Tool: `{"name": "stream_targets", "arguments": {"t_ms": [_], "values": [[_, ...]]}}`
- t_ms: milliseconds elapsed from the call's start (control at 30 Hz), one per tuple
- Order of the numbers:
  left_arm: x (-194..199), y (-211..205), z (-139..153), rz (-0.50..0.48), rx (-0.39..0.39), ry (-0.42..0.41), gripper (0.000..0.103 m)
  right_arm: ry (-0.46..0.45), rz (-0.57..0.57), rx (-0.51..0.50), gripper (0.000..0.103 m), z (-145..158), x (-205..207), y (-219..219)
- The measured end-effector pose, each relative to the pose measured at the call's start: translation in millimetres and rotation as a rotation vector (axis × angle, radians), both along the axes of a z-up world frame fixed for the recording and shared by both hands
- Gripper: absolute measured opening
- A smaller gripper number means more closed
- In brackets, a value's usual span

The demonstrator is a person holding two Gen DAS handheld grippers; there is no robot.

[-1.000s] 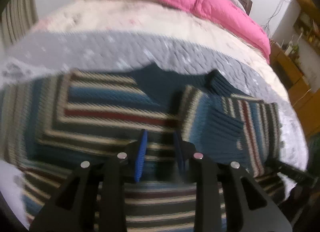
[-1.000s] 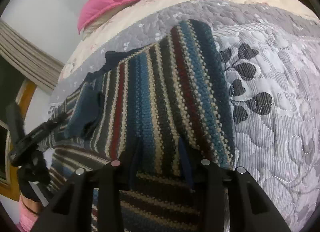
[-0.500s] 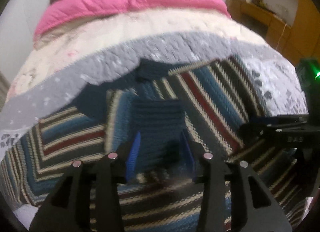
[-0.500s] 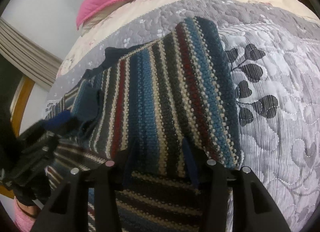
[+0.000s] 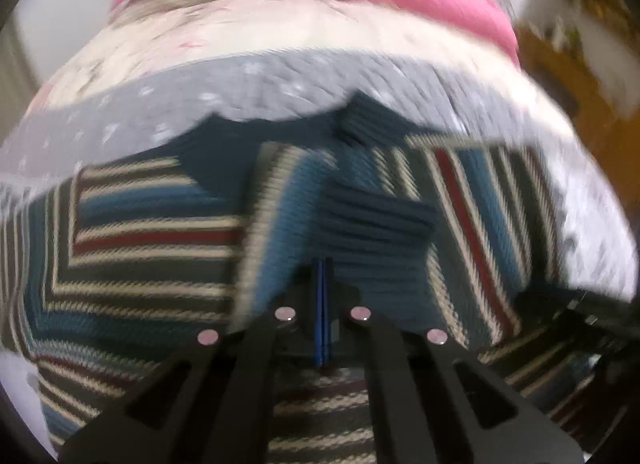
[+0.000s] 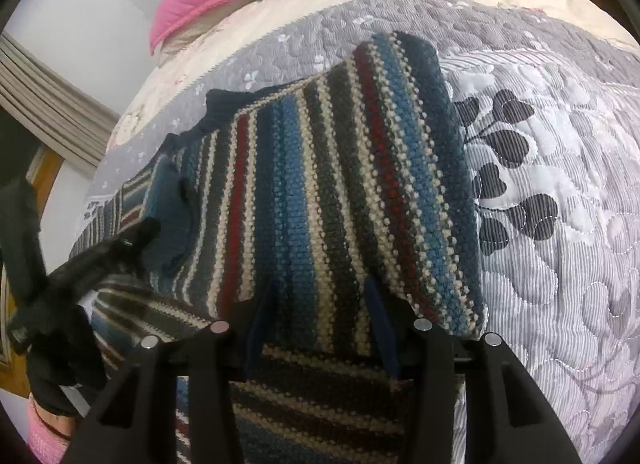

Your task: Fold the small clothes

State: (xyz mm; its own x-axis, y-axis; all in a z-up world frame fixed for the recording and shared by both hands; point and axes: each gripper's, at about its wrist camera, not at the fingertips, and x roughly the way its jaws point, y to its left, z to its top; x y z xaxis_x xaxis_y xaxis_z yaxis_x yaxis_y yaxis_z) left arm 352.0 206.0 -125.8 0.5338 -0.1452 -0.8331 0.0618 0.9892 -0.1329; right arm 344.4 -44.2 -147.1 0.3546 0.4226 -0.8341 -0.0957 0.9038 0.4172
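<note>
Left wrist: left claw (image 5: 323, 306) clenched, nothing visibly between; right claw (image 6: 320, 324) released over striped sweater (image 6: 320, 191).

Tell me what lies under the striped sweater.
The striped sweater lies on a grey quilted bedspread, which shows all round its edges. A leaf print shows beside it. Whatever lies directly under the knit is covered.

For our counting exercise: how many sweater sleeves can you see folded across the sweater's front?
2. One sleeve lies across the sweater ahead of the right gripper. The other sleeve lies ahead of the shut left gripper.
</note>
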Motion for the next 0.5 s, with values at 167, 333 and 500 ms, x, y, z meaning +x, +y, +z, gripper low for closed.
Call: {"name": "stream_targets", "arguments": {"t_ms": [167,333,500], "values": [[-12.1,44.9,21.2,0.091,-0.067,-0.071,0.0,-0.004,0.0,-0.012,0.047,-0.8,1.1,2.1],[-17.7,31.8,32.0,-0.001,-0.03,-0.097,0.002,-0.001,-0.006,-0.009,0.048,-1.6,2.5,3.5],[-10.2,-24.2,29.9,-0.107,-0.013,-0.06,0.058,-0.002,0.002,-0.001,0.048,-1.5,1.8,1.9]]}}
